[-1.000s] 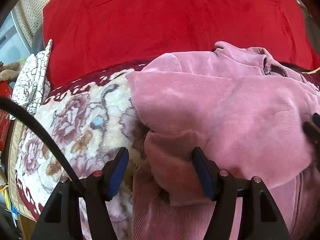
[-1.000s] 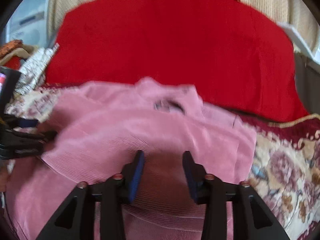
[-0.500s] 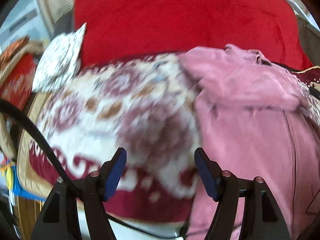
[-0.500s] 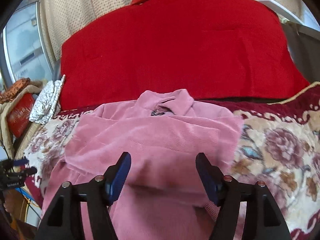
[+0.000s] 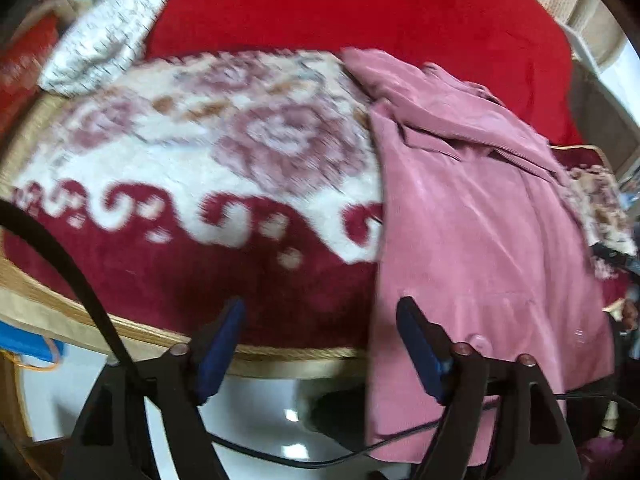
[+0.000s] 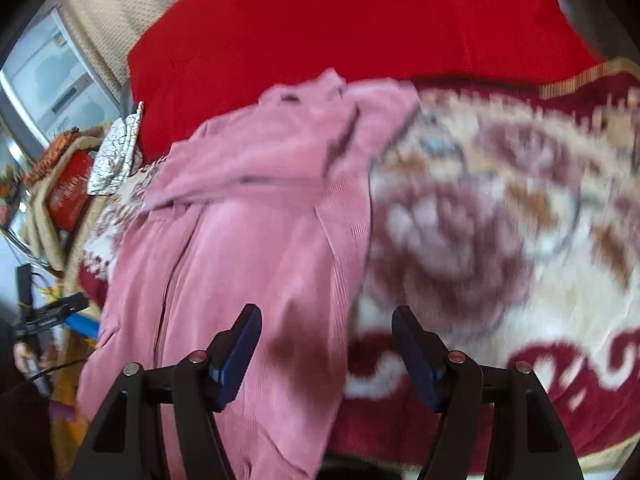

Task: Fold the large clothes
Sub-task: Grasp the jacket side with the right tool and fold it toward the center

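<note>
In the left wrist view the left claw [image 5: 320, 344] stands wide, and its two blue pads [image 5: 418, 350] hold nothing. It hangs at the bottom centre of the frame, over the near edge of the bed, where the gold border of the floral blanket [image 5: 224, 148] runs across. The pink corduroy jacket [image 5: 480, 220] lies on the right half of this frame, lengthwise, with its collar toward the upper right and its lower hem hanging over the bed edge at the bottom right, just beside the right pad of the claw. A red blanket [image 5: 340, 8] fills the top of the frame behind it, and a white patterned cloth [image 5: 100, 52] lies at the upper left. A black cable [image 5: 60, 256] crosses the lower left. In the right wrist view the right claw [image 6: 326, 344] is also spread wide and holds nothing; it hangs at the bottom centre, above the right edge of the pink corduroy jacket [image 6: 240, 240], which takes the left half and centre of the frame. The sleeves look folded across the upper body of the jacket. The floral blanket [image 6: 500, 220] is blurred on the right, the red blanket [image 6: 360, 28] is at the top, and the white patterned cloth [image 6: 116, 152] is at the left, beside a red box [image 6: 68, 192].
</note>
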A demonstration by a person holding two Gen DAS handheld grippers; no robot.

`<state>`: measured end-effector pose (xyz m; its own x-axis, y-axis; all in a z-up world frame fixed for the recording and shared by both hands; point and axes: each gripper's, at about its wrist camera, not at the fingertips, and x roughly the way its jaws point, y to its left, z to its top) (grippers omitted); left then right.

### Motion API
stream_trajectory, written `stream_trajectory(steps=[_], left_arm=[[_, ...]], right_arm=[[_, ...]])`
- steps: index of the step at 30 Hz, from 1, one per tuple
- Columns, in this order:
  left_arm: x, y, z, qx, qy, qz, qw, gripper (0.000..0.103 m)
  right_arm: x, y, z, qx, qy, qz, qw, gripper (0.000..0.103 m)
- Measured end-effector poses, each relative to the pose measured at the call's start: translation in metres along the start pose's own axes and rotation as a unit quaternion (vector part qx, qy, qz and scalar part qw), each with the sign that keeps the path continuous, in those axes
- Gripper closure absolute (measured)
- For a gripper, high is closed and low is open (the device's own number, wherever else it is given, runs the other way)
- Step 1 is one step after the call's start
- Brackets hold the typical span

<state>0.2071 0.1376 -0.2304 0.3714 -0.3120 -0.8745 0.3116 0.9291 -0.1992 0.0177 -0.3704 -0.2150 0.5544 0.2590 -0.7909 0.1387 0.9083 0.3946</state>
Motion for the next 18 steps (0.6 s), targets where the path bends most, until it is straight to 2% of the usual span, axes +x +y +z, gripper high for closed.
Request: stream_trajectory(steps=[2,8,13,14,18], left_arm=[[0.007,0.000,-0.007,-0.002,0.014,-0.015,0.9998,0.024],[0.026,-0.002,-0.027,0.001,0.043,-0.062,0.9972,0.024],[0.020,-0.003,-0.034,0.011,0.026,-0.100,0.9946,0.025],[0.018,-0.003,-0.034,0.012,0.021,-0.106,0.9941,0.025],[0.015,0.003,-0.030,-0.003,0.013,-0.118,0.9929,0.025]], right_arm=[[0.004,-0.014,-0.004,0.032,0.023,0.040,0.998,0.031],[0.021,-0.022,-0.010,0.057,0.086,0.096,0.990,0.030],[0.040,0.009,-0.016,0.052,0.148,0.136,0.978,0.030],[0.044,0.014,-0.017,0.051,0.176,0.157,0.971,0.030],[0.057,0.029,-0.024,0.048,0.211,0.147,0.965,0.030]])
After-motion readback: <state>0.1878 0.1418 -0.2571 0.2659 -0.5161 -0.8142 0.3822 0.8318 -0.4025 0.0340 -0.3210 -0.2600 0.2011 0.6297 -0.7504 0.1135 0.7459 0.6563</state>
